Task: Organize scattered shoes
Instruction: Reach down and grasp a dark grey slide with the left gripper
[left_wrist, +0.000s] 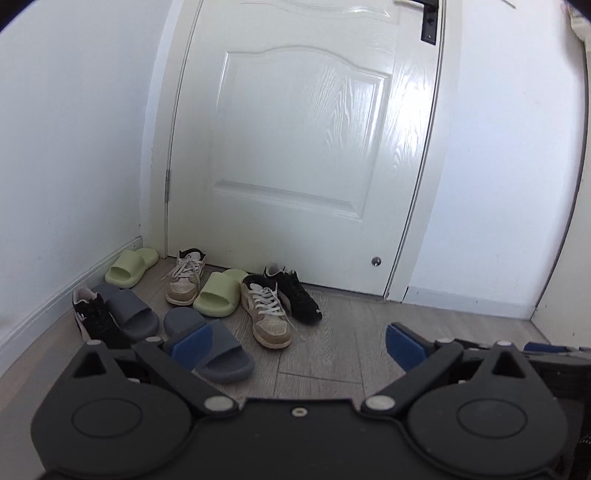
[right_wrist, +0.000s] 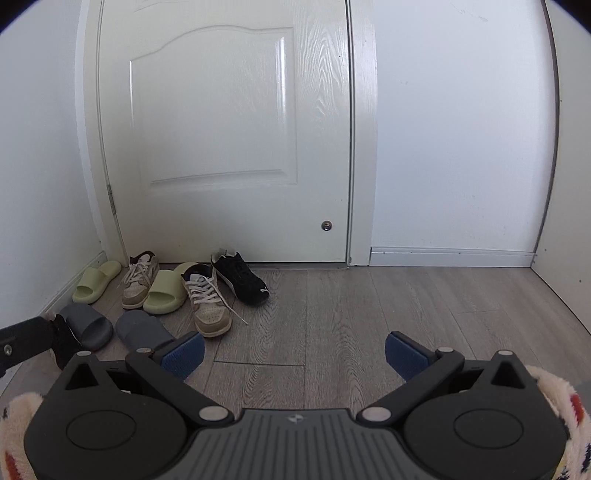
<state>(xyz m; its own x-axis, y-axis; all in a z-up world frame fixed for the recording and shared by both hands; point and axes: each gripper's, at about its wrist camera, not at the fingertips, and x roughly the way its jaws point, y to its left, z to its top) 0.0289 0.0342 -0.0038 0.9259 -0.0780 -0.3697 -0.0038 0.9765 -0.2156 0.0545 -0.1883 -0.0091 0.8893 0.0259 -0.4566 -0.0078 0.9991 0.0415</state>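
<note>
We hold our left gripper (left_wrist: 297, 345) and right gripper (right_wrist: 294, 352) spread wide, empty; the scattered shoes (left_wrist: 207, 295) lie ahead, left of both.

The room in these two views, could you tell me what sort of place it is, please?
Probably a home entryway or hallway corner: a closed white door with a black handle, grey wood-look floor, and slippers and sneakers scattered by the doorstep.
</note>
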